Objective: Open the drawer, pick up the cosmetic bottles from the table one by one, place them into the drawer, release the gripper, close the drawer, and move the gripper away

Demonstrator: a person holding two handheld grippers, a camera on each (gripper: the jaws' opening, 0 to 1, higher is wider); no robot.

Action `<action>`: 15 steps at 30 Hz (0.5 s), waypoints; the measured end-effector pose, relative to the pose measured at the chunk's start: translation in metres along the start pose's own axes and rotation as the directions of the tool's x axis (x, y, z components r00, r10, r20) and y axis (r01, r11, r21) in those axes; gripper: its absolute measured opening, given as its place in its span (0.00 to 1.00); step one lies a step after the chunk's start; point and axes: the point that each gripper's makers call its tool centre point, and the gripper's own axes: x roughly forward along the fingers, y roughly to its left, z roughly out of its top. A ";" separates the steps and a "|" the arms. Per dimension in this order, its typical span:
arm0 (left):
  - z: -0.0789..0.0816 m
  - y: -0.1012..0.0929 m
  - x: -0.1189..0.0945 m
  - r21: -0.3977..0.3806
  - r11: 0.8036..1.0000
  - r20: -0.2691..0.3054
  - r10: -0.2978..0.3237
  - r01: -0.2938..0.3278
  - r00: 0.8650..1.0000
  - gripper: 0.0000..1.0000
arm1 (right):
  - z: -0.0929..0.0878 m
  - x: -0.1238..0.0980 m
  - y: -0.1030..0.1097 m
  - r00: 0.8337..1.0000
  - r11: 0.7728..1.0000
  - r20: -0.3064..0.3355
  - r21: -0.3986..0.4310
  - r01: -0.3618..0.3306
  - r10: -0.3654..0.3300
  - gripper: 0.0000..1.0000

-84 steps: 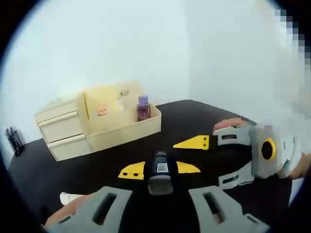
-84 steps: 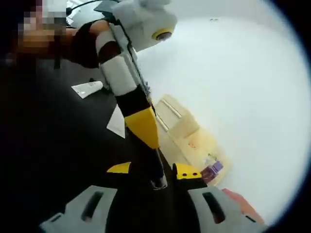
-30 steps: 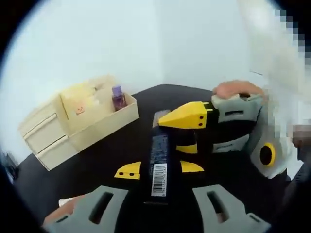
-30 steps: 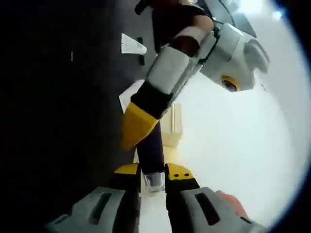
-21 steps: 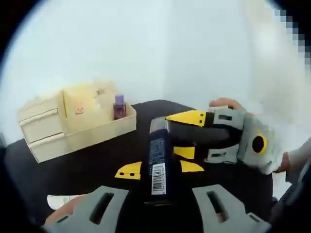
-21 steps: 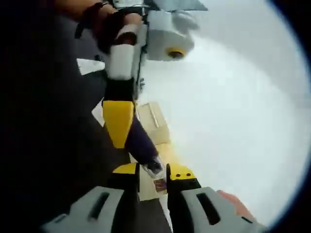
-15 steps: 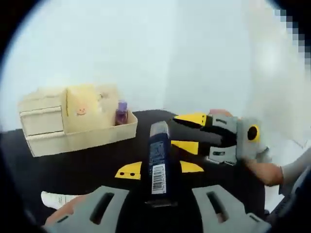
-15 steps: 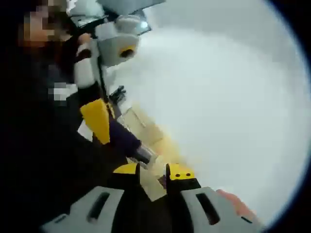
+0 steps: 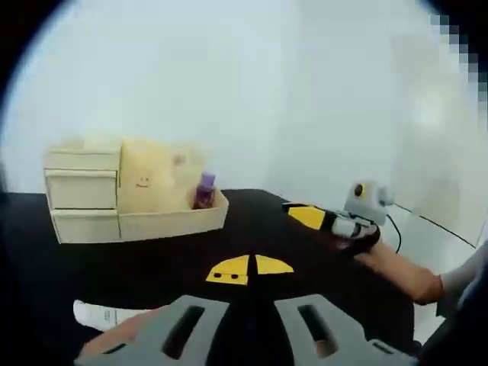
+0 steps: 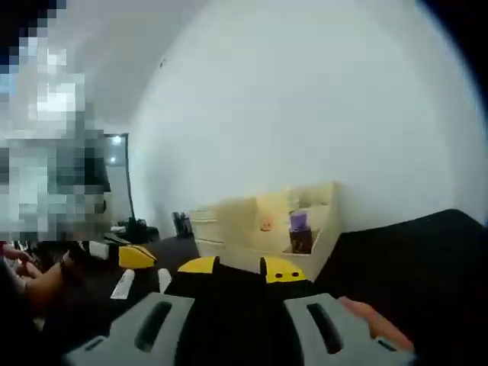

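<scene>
One purple bottle (image 9: 204, 191) stands upright in the open drawer (image 9: 171, 221); a white tube (image 9: 95, 313) lies flat on the worktop (image 9: 152, 263) near your left tool (image 9: 249, 268), whose jaws are pressed together on nothing; whether your right tool (image 10: 242, 268) pinches anything, I cannot tell. The flat tube may skid from a shallow pinch; shutting the drawer could catch or topple the upright bottle.

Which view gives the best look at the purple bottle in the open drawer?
The right gripper view: the purple bottle stands nearer and larger in the open drawer. In the left gripper view it is smaller and blurrier.
</scene>
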 end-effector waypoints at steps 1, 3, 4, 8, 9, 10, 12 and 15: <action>-0.003 0.003 0.002 0.044 0.999 -0.007 0.004 -0.004 1.000 0.01 | -0.002 0.001 0.004 1.000 1.000 -0.009 0.008 -0.025 0.025 0.18; -0.005 0.001 -0.002 0.104 0.995 -0.030 -0.007 0.010 1.000 0.10 | -0.005 0.001 0.008 0.998 0.998 -0.018 0.031 -0.057 0.058 0.18; -0.002 0.000 -0.008 0.128 0.992 -0.034 -0.010 0.014 0.999 0.13 | -0.005 0.001 0.010 0.997 0.997 -0.016 0.036 -0.070 0.071 0.18; -0.009 -0.001 -0.022 0.239 0.968 -0.107 -0.053 0.078 0.993 0.23 | -0.013 -0.005 0.023 0.977 0.979 -0.058 0.048 -0.201 0.203 0.20; -0.016 0.000 -0.024 0.228 0.968 -0.139 -0.077 0.108 0.987 0.26 | -0.018 -0.007 0.026 0.969 0.972 -0.084 0.054 -0.230 0.234 0.21; -0.020 -0.005 -0.027 0.230 0.964 -0.166 -0.096 0.133 0.981 0.28 | -0.021 -0.009 0.027 0.962 0.967 -0.102 0.055 -0.249 0.254 0.22; -0.032 -0.004 -0.029 0.248 0.956 -0.216 -0.104 0.157 0.971 0.32 | -0.025 -0.010 0.027 0.957 0.963 -0.109 0.049 -0.265 0.269 0.27; -0.044 0.002 -0.027 0.291 0.945 -0.265 -0.069 0.148 0.962 0.35 | -0.029 -0.010 0.021 0.961 0.967 -0.115 0.063 -0.247 0.253 0.28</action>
